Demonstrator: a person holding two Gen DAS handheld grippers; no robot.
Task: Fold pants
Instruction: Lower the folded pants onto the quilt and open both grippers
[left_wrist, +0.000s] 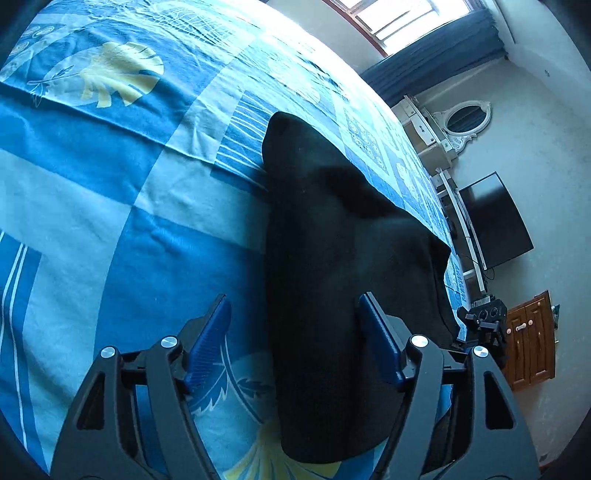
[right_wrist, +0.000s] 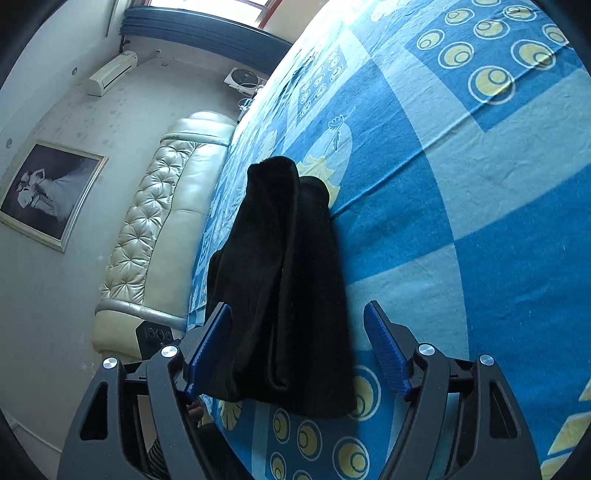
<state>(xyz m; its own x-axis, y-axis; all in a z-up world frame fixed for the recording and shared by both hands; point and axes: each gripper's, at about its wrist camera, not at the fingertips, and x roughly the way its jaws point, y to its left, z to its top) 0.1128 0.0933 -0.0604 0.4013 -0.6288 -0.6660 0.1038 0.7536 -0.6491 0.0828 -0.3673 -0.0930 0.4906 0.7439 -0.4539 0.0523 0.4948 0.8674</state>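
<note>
Left claw (left_wrist: 295, 339) and right claw (right_wrist: 297, 347) both stand wide, blue ribbed pads clear of the folded black fabric pants (left_wrist: 332, 258), which lie between them and run toward 12 o'clock on the blue patterned bed sheet (left_wrist: 110, 184).

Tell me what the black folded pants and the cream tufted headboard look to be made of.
Black folded pants: probably a soft matte knit or fleece; no sheen, limp rounded folds. Cream tufted headboard: likely leather or faux leather; glossy highlights, buttoned dimples.
</note>
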